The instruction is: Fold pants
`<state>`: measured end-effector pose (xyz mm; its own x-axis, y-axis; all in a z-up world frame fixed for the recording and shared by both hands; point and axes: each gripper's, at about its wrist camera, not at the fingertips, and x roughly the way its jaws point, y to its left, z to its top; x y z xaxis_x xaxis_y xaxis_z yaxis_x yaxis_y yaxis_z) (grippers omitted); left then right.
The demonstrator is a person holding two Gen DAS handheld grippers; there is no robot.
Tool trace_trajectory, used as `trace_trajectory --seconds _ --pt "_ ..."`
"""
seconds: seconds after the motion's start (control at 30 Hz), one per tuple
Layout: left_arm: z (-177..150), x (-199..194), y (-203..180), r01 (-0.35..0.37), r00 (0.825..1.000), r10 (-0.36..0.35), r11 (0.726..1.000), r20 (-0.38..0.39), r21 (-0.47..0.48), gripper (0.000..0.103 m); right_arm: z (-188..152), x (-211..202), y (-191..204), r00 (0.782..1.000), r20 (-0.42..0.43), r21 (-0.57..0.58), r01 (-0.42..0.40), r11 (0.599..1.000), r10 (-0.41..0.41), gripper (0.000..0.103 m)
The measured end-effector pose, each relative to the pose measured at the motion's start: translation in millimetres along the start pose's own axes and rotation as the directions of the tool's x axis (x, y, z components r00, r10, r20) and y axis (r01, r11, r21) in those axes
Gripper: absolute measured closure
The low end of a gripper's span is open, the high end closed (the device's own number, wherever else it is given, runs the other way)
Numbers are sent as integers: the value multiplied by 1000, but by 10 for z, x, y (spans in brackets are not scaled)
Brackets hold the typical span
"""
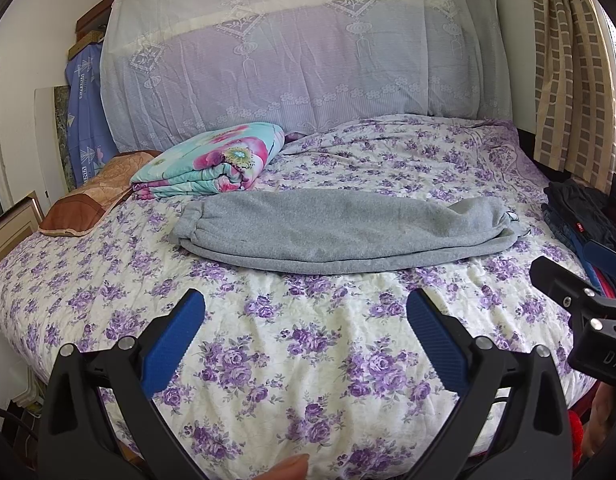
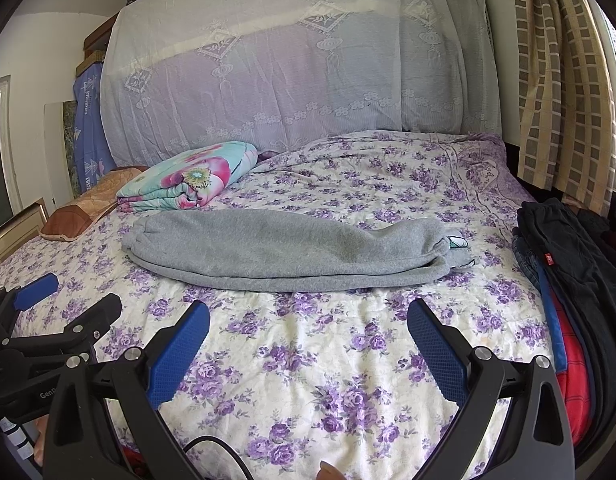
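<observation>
You held both claws, left claw (image 1: pixel 306 312) and right claw (image 2: pixel 308 322), spread open and empty; the gray pants (image 1: pixel 339 232) lay mid-frame beyond them, long axis left-right across the bed (image 1: pixel 308 380).

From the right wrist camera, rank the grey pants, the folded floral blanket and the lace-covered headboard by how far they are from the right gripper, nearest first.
1. Grey pants, lying across the bed just ahead of the right gripper.
2. Folded floral blanket, behind the pants, to the left.
3. Lace-covered headboard, at the far end of the bed.
</observation>
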<state>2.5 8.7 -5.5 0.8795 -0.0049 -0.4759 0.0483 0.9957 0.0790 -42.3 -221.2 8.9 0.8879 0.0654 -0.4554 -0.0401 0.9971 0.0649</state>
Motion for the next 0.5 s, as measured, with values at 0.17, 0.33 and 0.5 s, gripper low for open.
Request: trace_trajectory --seconds 0.17,0.33,0.5 --pt "-3 4 10 2 1000 -2 1000 0 1 4 14 -15 -18 1000 3 5 -3 1000 3 4" --pt "-6 5 16 -2 1000 2 1000 -1 -1 4 10 -14 -12 1000 1 4 -5 1000 5 4" --pt "-11 9 21 0 1000 0 1000 -2 0 4 0 -16 -10 1000 2 5 -5 1000 5 4"
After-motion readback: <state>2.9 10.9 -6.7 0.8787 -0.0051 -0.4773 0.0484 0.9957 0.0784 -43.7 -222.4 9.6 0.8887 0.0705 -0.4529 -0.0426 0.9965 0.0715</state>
